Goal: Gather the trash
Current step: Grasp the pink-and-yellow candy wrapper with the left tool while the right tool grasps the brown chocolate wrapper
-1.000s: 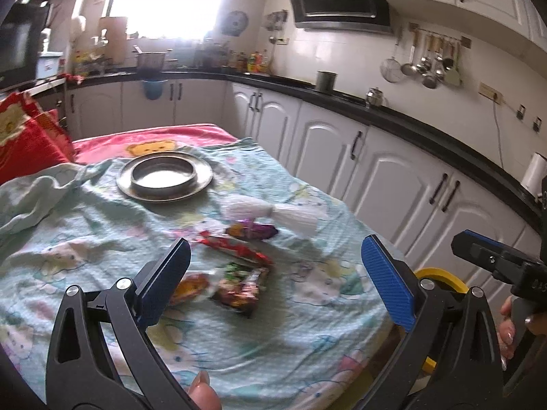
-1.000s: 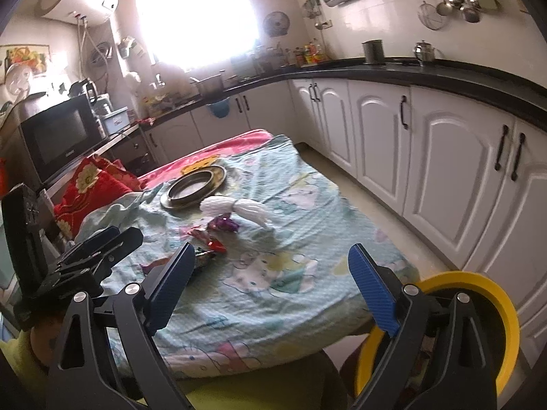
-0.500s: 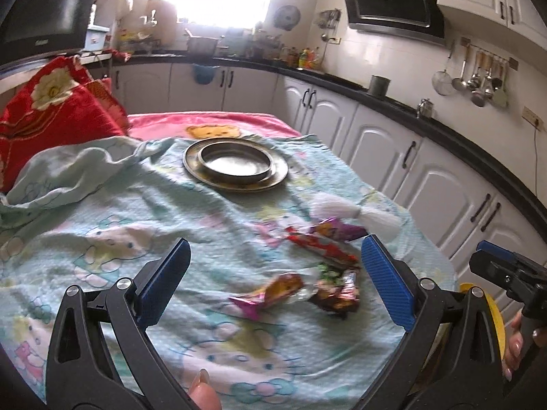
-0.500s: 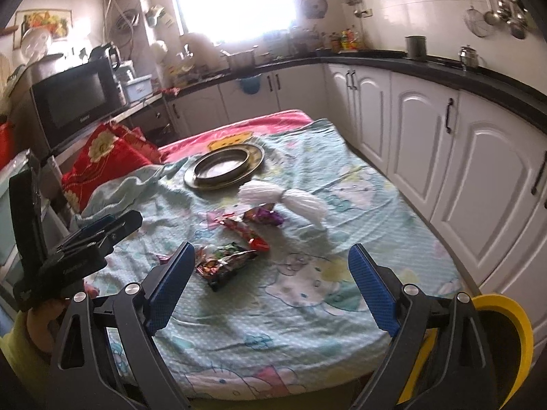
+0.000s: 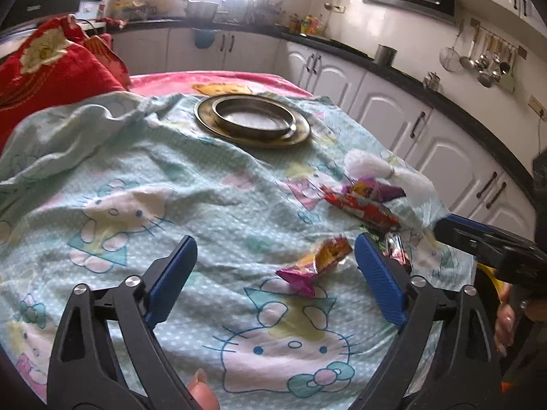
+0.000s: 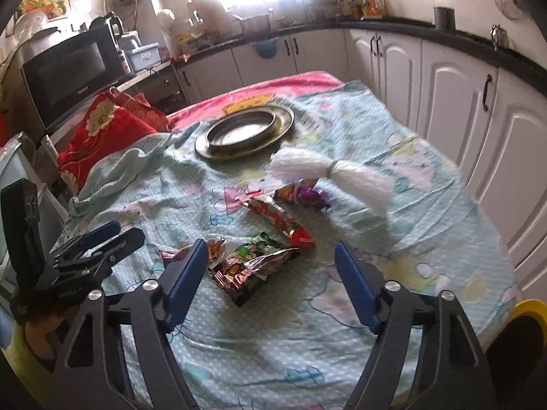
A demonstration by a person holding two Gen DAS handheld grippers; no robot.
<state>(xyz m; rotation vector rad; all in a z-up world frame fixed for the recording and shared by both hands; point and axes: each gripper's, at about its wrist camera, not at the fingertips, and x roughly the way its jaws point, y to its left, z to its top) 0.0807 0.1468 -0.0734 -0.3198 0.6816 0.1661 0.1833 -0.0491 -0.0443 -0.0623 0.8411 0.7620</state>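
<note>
- The red cushion [image 6: 102, 133] with a pale flower print is propped at the far left corner of the table, beside the bunched-up edge of the cartoon-cat cloth [image 6: 393, 225] that covers the table.
- The left gripper [image 5: 275, 273] hangs over the near left part of the cloth with its blue pads spread wide and nothing between them; in the right wrist view it [image 6: 102, 239] shows at the left edge of the table.
- The pink-and-orange wrapper [image 5: 314, 264] lies on the cloth just inside the left gripper's right pad, not touched by it.
- The brass plate [image 6: 244, 131] with a shallow metal dish [image 6: 241, 130] resting on it sits near the far edge of the table, toward the middle.
- The dark foil snack bag [image 6: 254, 268] lies crumpled near the middle of the cloth, between the spread pads of the right gripper [image 6: 270, 282], which is open and holds nothing.
- The red wrapper [image 6: 280, 220] lies just beyond the foil bag, and the purple wrapper [image 6: 302, 194] just past that.
- The white yarn tassel [image 6: 330, 171] stretches across the cloth behind the purple wrapper, toward the right edge.
- The yellow bin [image 6: 528, 311] peeks out below the near right corner of the table.
</note>
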